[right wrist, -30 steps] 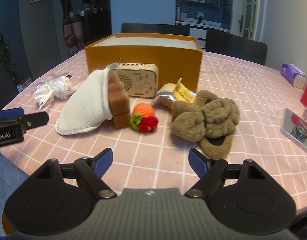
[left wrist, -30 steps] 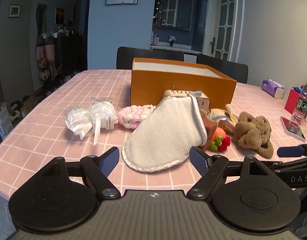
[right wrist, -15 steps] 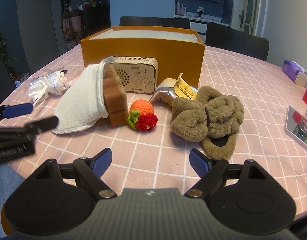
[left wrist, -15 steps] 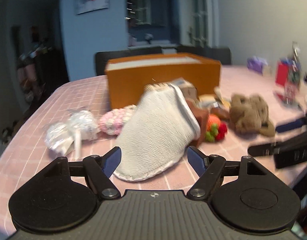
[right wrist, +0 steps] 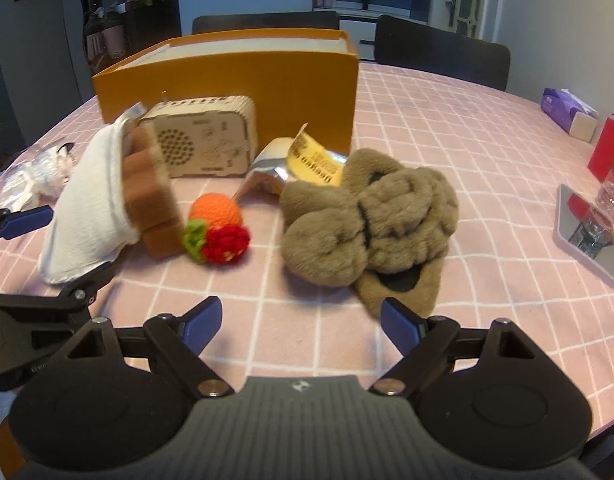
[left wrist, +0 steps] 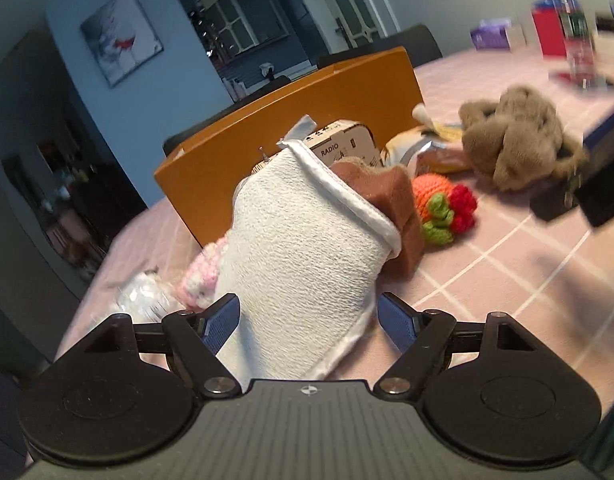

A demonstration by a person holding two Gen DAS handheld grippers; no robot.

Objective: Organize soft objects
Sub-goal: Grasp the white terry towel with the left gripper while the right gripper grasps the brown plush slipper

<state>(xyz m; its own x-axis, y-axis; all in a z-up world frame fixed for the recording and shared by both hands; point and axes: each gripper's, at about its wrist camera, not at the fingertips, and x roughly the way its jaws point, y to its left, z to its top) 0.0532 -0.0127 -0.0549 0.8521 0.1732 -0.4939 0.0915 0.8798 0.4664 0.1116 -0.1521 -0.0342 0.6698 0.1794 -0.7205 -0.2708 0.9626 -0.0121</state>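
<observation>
A white towel mitt leans on a brown sponge. My left gripper is open with its blue fingertips on either side of the mitt's near end, not closed on it. My right gripper is open and empty, just in front of the brown plush slippers. An orange and red crochet toy lies between sponge and slippers. A pink crochet piece lies behind the mitt. The orange box stands open behind them.
A wooden radio and a yellow snack bag sit before the box. A white wrapped bundle lies far left. A tissue pack, a red carton, a bottle and a mirror tray are at the right. Chairs stand behind the table.
My left gripper has moved forward and tilted, so its fingers now flank the mitt's near end. My right gripper has moved closer to the slippers.
</observation>
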